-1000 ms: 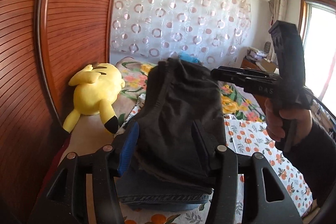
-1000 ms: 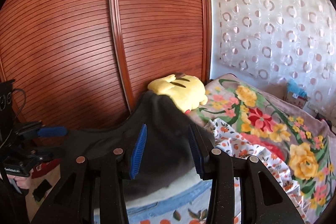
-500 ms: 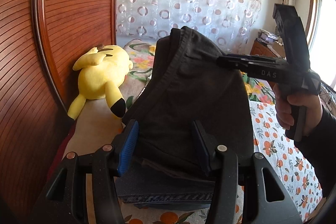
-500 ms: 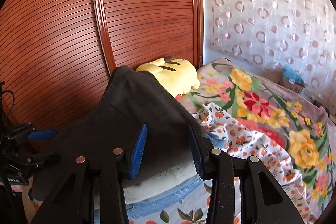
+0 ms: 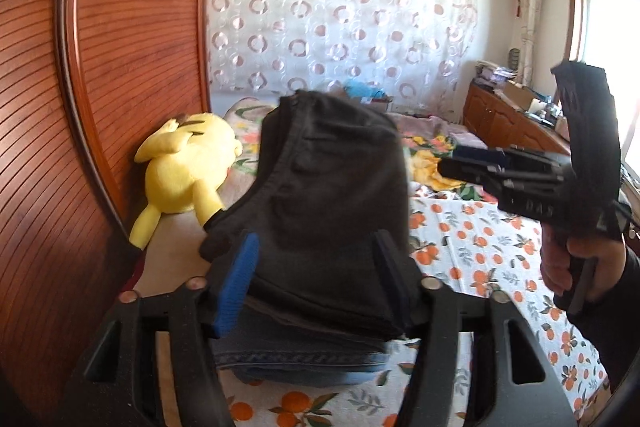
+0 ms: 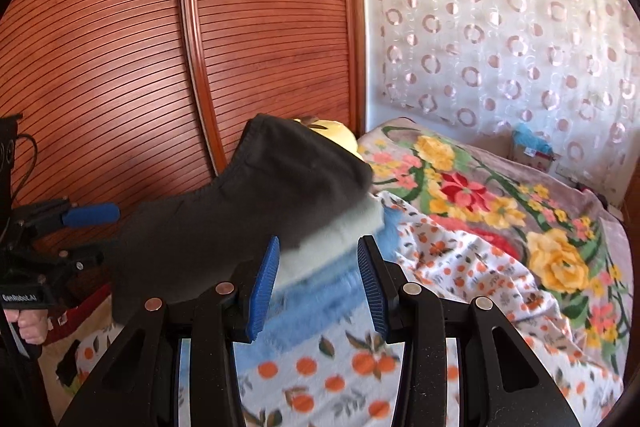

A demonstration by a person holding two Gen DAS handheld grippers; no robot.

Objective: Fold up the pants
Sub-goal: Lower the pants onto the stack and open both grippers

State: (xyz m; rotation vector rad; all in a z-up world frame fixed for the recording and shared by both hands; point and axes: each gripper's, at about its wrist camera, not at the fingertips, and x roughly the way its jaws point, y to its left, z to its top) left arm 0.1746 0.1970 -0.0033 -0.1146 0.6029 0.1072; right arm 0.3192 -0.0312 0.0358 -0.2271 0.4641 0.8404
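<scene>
The dark pants (image 5: 328, 203), already folded into a thick bundle, appear to be at the placing step: they sit on a stack of folded blue jeans (image 5: 300, 359) and a pale garment (image 6: 340, 239) on the bed (image 6: 460, 267). The left tongs (image 5: 316, 287) stand wide with the bundle's near end between the fingers, though whether they pinch it I cannot tell. The right tongs (image 6: 318, 279) are open just before the stack, holding nothing, so the next move is likely to release and draw back without toppling it.
</scene>
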